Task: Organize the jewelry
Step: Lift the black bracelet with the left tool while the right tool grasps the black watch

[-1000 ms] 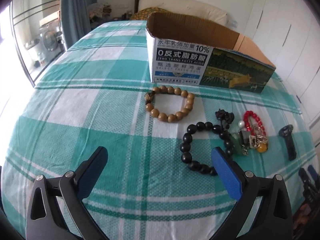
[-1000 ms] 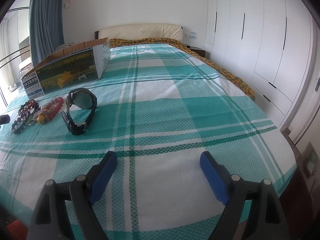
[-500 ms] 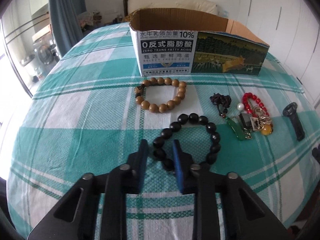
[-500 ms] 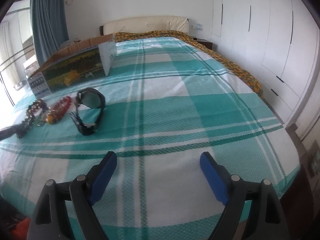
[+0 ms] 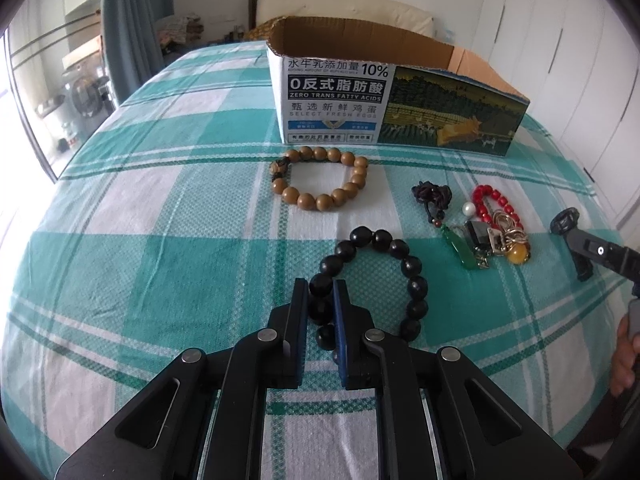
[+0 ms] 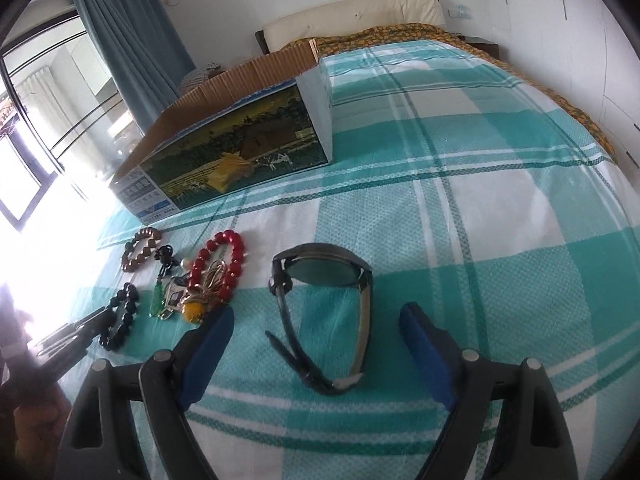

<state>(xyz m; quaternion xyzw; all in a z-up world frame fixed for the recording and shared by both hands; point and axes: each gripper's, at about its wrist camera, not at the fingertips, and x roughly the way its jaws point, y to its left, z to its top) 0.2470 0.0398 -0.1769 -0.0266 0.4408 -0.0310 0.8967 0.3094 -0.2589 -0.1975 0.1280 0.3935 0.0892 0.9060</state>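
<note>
My left gripper (image 5: 321,286) is shut on the near-left beads of a black bead bracelet (image 5: 416,284) that lies on the checked bedspread. A tan bead bracelet (image 5: 320,178) lies beyond it, before an open cardboard box (image 5: 384,108). A red bead bracelet (image 5: 492,202) and a heap of charms with a green pendant (image 5: 462,248) lie to the right. My right gripper (image 6: 316,318) is open, its fingers on either side of a black wristwatch (image 6: 324,272) on the bed. The box (image 6: 240,140) and the bracelets (image 6: 218,270) show at the left in the right wrist view.
The teal and white checked bedspread (image 5: 140,240) covers the whole bed. White wardrobes (image 5: 580,60) stand along the right, a curtain and window (image 5: 80,60) at the left. The right gripper's tip and the hand holding it (image 5: 600,252) show at the left wrist view's right edge.
My left gripper has moved in and shut on the black bracelet's beads. My right gripper has moved left and forward, and now straddles the watch, still open.
</note>
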